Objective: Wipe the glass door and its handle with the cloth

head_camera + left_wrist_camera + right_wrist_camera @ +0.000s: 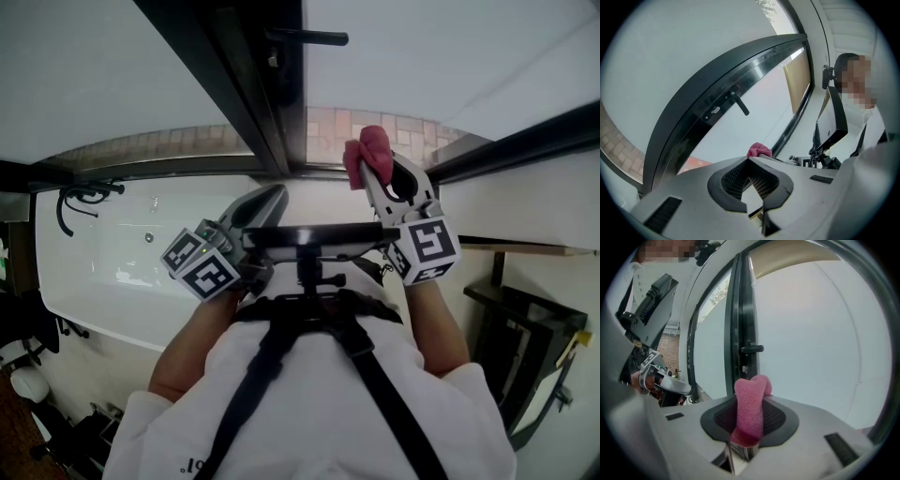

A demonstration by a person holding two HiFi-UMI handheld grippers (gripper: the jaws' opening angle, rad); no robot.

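The glass door (pixel 422 56) stands ahead in its dark frame (pixel 267 103), with a black lever handle (pixel 307 37) high on the frame. My right gripper (pixel 373 167) is shut on a pink cloth (pixel 367 148) and holds it up a little short of the glass, below and right of the handle. In the right gripper view the cloth (pixel 750 411) sticks up between the jaws, with the handle (pixel 753 348) beyond it. My left gripper (pixel 267 197) is shut and empty, low near the frame. Its own view shows the handle (pixel 739 103) and the cloth (pixel 759 150).
A chest harness with a black crossbar (pixel 314 234) sits between the grippers. A white ledge with a black hook (pixel 80 197) lies at the left. A dark rack (pixel 525 319) stands at the right. Brick paving (pixel 375 122) shows through the glass.
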